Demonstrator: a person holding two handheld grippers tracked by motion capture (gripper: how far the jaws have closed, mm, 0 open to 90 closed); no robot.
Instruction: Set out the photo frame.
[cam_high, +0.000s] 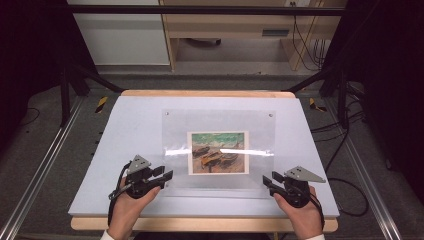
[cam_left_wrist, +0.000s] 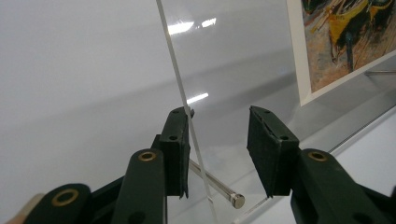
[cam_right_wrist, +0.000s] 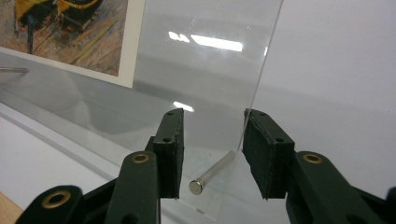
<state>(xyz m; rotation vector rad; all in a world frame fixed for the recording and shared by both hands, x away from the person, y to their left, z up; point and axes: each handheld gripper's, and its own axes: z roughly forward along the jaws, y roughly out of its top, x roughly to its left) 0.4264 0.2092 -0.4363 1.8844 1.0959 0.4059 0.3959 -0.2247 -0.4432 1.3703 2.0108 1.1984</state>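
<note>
A clear acrylic sheet (cam_high: 176, 131) lies on the white table top (cam_high: 131, 125) with a colourful print of boats (cam_high: 218, 152) under it. My left gripper (cam_high: 164, 173) is open at the sheet's near left corner. In the left gripper view the sheet's edge (cam_left_wrist: 180, 79) runs up just beside one jaw of the left gripper (cam_left_wrist: 219, 116), above a metal pin (cam_left_wrist: 219, 184). My right gripper (cam_high: 270, 180) is open at the near right corner. In the right gripper view the right gripper (cam_right_wrist: 214, 116) straddles another metal pin (cam_right_wrist: 212, 175), with the sheet's edge (cam_right_wrist: 267, 70) by one jaw. The print (cam_right_wrist: 65, 28) lies off to the side.
Two small screws (cam_high: 167, 113) (cam_high: 270, 115) mark the sheet's far corners. A wooden rim (cam_high: 205, 93) borders the table. Black frame posts (cam_high: 65, 85) stand at both sides, cables (cam_high: 345, 145) trail on the floor at the right, and wooden furniture (cam_high: 225, 25) stands behind.
</note>
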